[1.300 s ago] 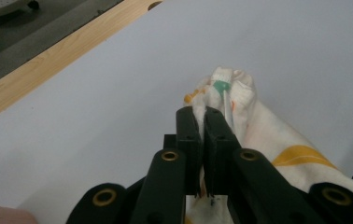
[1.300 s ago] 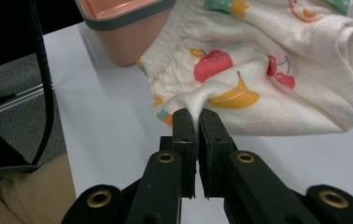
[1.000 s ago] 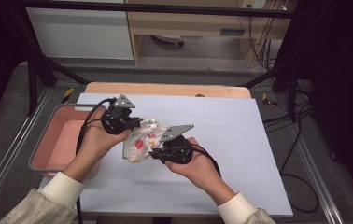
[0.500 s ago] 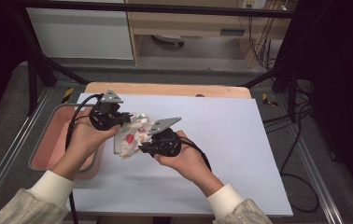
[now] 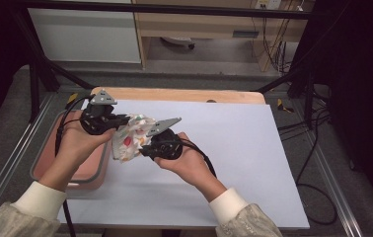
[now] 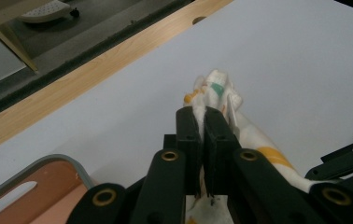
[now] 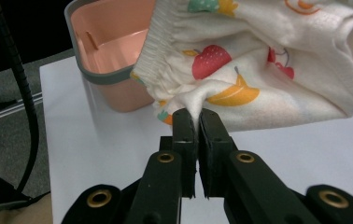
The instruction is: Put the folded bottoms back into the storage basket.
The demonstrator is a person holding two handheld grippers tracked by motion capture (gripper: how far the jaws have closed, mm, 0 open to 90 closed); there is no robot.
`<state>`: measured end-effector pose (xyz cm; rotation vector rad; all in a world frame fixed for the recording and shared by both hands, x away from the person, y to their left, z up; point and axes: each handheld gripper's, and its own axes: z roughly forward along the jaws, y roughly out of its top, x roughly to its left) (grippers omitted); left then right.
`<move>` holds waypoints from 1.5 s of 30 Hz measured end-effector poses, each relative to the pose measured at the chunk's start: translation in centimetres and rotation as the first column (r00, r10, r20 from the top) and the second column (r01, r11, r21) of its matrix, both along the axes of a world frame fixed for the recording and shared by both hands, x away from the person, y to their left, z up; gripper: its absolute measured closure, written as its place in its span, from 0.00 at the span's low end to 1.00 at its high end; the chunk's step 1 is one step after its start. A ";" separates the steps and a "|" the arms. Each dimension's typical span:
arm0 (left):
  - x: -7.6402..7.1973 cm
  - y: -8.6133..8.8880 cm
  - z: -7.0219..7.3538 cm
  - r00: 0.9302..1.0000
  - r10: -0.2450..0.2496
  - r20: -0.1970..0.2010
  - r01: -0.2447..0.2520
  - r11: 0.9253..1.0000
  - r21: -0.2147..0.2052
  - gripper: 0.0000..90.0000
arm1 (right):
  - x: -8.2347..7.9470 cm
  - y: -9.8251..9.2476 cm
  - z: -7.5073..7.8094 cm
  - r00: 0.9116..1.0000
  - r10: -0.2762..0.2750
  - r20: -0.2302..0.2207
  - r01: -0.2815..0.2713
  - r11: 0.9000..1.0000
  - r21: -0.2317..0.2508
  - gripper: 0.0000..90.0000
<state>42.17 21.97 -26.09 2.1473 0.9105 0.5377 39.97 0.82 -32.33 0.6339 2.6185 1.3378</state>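
A white table (image 5: 253,163) carries the scene, with a pink bin (image 5: 88,170) hanging off its near-left edge. Above the left part of the sheet, between the two hands, a small fruit-printed cloth (image 5: 128,138) hangs in the air, clear of the surface. The left gripper (image 5: 118,120) has its jaws pressed together on a bunched fold at the cloth's far-left corner; in the left gripper view that fold (image 6: 212,91) pokes out past the tips. The right gripper (image 5: 142,149) is likewise clamped tight on a pinch of fabric at the near-right side, the right gripper view showing the strawberry and banana print (image 7: 240,70) draped just above its tips, with the bin (image 7: 114,56) behind.

The likeliest trouble is a slip: both holds take only a thin edge of soft fabric, so pulling the hands apart could tug one corner free. A second risk is that the loose lower part sags and catches the bin's rim, dragging the garment askew.
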 end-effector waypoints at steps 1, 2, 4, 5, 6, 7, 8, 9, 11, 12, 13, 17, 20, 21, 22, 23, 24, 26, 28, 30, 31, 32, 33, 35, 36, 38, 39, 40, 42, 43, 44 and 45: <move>0.0 0.1 0.0 1.000 0.002 -0.001 -0.002 1.000 0.000 0.97 | 0.1 0.1 0.0 1.000 0.003 0.002 -0.003 1.000 0.000 0.96; 0.0 0.3 0.0 1.000 0.004 -0.001 -0.004 1.000 -0.001 0.97 | 0.1 0.3 0.0 1.000 0.005 0.003 -0.005 1.000 0.000 0.96; 0.0 0.5 0.1 1.000 0.009 0.000 -0.009 1.000 0.000 0.97 | 0.2 0.6 0.1 1.000 0.006 0.004 -0.006 1.000 -0.002 0.96; 0.0 0.7 0.1 1.000 0.011 0.001 -0.011 1.000 0.000 0.97 | 0.2 0.7 0.1 1.000 0.009 0.006 -0.009 1.000 -0.001 0.96; 0.0 0.8 0.2 1.000 0.014 0.002 -0.014 1.000 0.002 0.97 | 0.2 0.9 0.1 1.000 0.010 0.008 -0.010 1.000 0.002 0.96; 0.0 0.9 0.2 1.000 0.018 0.002 -0.018 1.000 0.002 0.97 | 0.2 1.0 0.2 1.000 0.012 0.008 -0.012 1.000 0.002 0.96; 0.0 1.1 0.2 1.000 0.021 0.003 -0.021 1.000 0.000 0.97 | 0.3 1.1 0.3 1.000 0.013 0.010 -0.013 1.000 0.006 0.96; 0.1 1.2 0.3 1.000 0.025 0.002 -0.025 1.000 0.004 0.97 | 0.3 1.3 0.3 1.000 0.015 0.014 -0.015 1.000 0.010 0.96; 0.1 1.5 0.3 0.999 0.033 0.004 -0.033 0.999 0.001 0.97 | 0.3 1.4 0.5 1.000 0.019 0.016 -0.019 1.000 0.013 0.96; 0.2 1.7 0.3 0.999 0.038 0.003 -0.038 0.999 -0.002 0.97 | 0.3 1.5 0.6 1.000 0.020 0.021 -0.020 1.000 0.013 0.96; 0.2 1.9 0.3 0.999 0.042 0.003 -0.042 0.999 0.002 0.97 | 0.3 1.6 0.7 1.000 0.018 0.023 -0.018 1.000 0.017 0.96; 0.4 2.5 0.3 0.998 0.055 0.001 -0.055 0.998 0.000 0.97 | 0.3 1.9 1.0 0.999 0.024 0.033 -0.025 0.999 0.023 0.96; 0.5 3.0 0.2 0.998 0.066 0.000 -0.066 0.998 -0.001 0.96 | 0.3 2.0 1.3 0.999 0.028 0.039 -0.029 0.999 0.030 0.96; 0.5 3.1 0.2 0.998 0.070 -0.002 -0.070 0.998 -0.002 0.96 | 0.3 2.1 1.3 0.999 0.027 0.037 -0.028 0.999 0.030 0.96; 0.6 3.3 0.1 0.997 0.073 -0.003 -0.073 0.997 -0.004 0.96 | 0.3 2.1 1.4 0.999 0.032 0.043 -0.033 0.999 0.030 0.96; 0.6 3.4 0.1 0.997 0.076 -0.005 -0.076 0.997 -0.003 0.96 | 0.3 2.2 1.5 0.999 0.030 0.042 -0.032 0.999 0.031 0.96; 0.6 3.6 0.1 0.997 0.079 -0.008 -0.079 0.997 -0.004 0.96 | 0.3 2.3 1.6 0.999 0.031 0.045 -0.033 0.999 0.032 0.96; 0.7 3.8 0.0 0.996 0.083 -0.009 -0.083 0.997 -0.003 0.96 | 0.3 2.4 1.8 0.998 0.038 0.050 -0.040 0.999 0.033 0.96; 0.7 4.0 0.0 0.996 0.088 -0.009 -0.089 0.996 -0.006 0.96 | 0.3 2.6 2.0 0.998 0.039 0.054 -0.041 0.999 0.035 0.96; 0.7 4.2 0.0 0.996 0.091 -0.008 -0.091 0.996 -0.006 0.96 | 0.3 2.7 2.1 0.998 0.041 0.056 -0.043 0.999 0.033 0.96; 0.7 4.3 0.1 0.996 0.091 -0.007 -0.091 0.996 -0.004 0.96 | 0.3 2.8 2.2 0.998 0.041 0.055 -0.043 0.999 0.033 0.96; 0.8 4.4 0.1 0.996 0.093 -0.007 -0.094 0.996 -0.005 0.96 | 0.4 2.9 2.3 0.998 0.043 0.056 -0.044 0.998 0.032 0.96; 0.8 4.5 0.2 0.996 0.094 -0.007 -0.094 0.996 -0.004 0.96 | 0.4 3.0 2.3 0.997 0.043 0.060 -0.045 0.998 0.033 0.96; 0.8 4.8 0.3 0.995 0.100 -0.004 -0.100 0.995 -0.006 0.96 | 0.4 3.3 2.4 0.997 0.046 0.058 -0.048 0.998 0.035 0.96; 0.8 4.9 0.4 0.995 0.103 -0.002 -0.103 0.995 -0.007 0.96 | 0.4 3.5 2.5 0.997 0.047 0.061 -0.050 0.998 0.035 0.96; 0.9 5.2 0.5 0.994 0.107 0.000 -0.107 0.994 -0.007 0.96 | 0.4 3.8 2.6 0.996 0.053 0.070 -0.056 0.998 0.034 0.96; 0.9 5.4 0.5 0.994 0.108 0.001 -0.108 0.994 -0.005 0.96 | 0.4 4.0 2.6 0.996 0.054 0.074 -0.056 0.998 0.035 0.96; 0.9 5.6 0.5 0.994 0.107 0.004 -0.107 0.994 -0.005 0.96 | 0.4 4.2 2.7 0.996 0.056 0.074 -0.059 0.998 0.035 0.96; 1.0 6.0 0.6 0.993 0.114 0.007 -0.114 0.993 -0.007 0.96 | 0.6 4.6 2.6 0.995 0.064 0.075 -0.066 0.997 0.032 0.96; 1.0 6.2 0.6 0.993 0.118 0.007 -0.118 0.993 -0.007 0.96 | 0.6 4.9 2.6 0.995 0.063 0.072 -0.065 0.997 0.031 0.96; 1.0 6.4 0.7 0.993 0.119 0.007 -0.119 0.993 -0.006 0.96 | 0.7 5.1 2.6 0.995 0.067 0.073 -0.069 0.997 0.031 0.96; 1.0 6.6 0.7 0.993 0.120 0.008 -0.120 0.993 -0.004 0.96 | 0.8 5.4 2.6 0.995 0.069 0.071 -0.072 0.997 0.032 0.96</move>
